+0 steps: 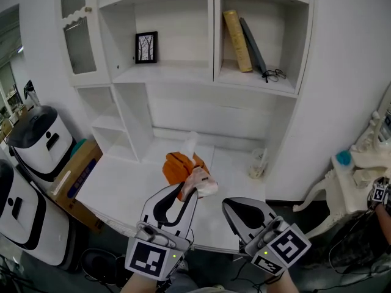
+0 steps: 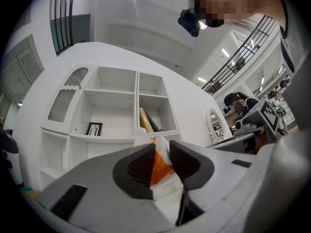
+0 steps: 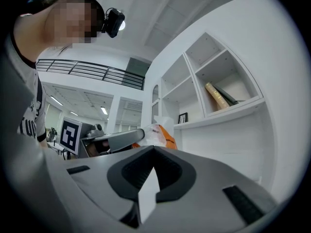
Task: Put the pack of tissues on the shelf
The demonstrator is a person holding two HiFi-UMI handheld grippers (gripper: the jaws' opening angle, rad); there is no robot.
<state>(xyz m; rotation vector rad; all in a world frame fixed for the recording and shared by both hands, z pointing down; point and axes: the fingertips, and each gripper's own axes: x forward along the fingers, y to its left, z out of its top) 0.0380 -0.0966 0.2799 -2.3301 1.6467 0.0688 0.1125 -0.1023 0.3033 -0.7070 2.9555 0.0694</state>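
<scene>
The left gripper (image 1: 185, 194) is clenched on the pack of tissues (image 1: 186, 171), an orange-and-white plastic pack with a white sheet sticking up from its top. In the left gripper view the dark pads press on the pack from both sides. The pack hangs in the air over the middle of the white bench (image 1: 122, 188), touching neither it nor any shelf board. The right gripper (image 1: 228, 204) sits just to the right of the left one, over the bench's front edge. Its jaws are drawn together at the tips with nothing between them. Both grippers point toward the white shelf unit (image 1: 213, 35) that rises from the bench's rear edge. In the unit's upper left compartment a small black-framed picture (image 1: 146, 47) stands upright toward the back. In the upper right compartment two books (image 1: 243, 40), one tan and one dark, lean to the left. A pair of glasses (image 1: 275, 74) lies near that shelf's front edge, just to the right of the books. A small clear bag (image 1: 258, 163) stands at the bench's right rear corner, well apart from the pack. A cardboard box (image 1: 76, 179) sits beside the bench's left edge.
</scene>
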